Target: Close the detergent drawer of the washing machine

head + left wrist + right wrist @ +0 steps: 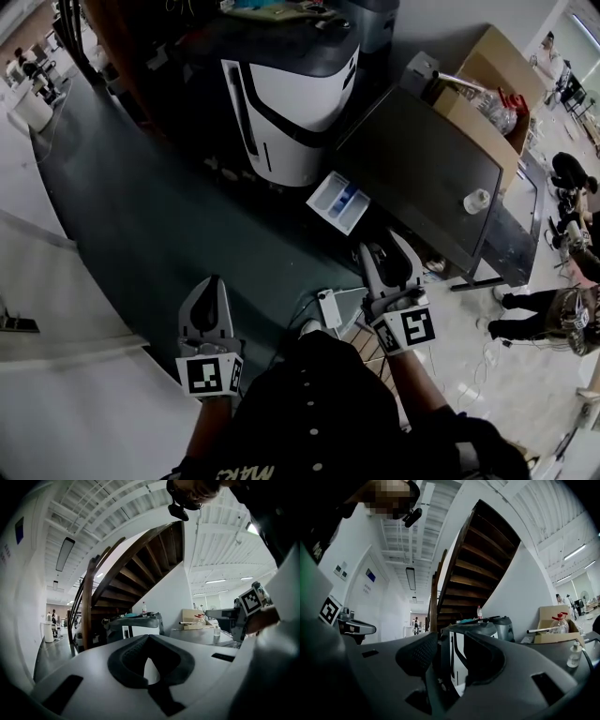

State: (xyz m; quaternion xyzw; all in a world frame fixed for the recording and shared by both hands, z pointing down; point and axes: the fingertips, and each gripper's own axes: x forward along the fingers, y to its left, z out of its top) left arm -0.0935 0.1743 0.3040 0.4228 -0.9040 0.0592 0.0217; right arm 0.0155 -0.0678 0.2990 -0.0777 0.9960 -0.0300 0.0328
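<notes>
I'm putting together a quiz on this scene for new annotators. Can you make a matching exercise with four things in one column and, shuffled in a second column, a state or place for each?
Things:
1. detergent drawer
2. small bottle
3. left gripper
4. right gripper

States or places:
A. jaws apart, holding nothing
B. upright on the dark flat surface
C. pulled out, open
D. jaws together, empty

Pairs: 1-C, 2-B, 3-D, 4-A.
</notes>
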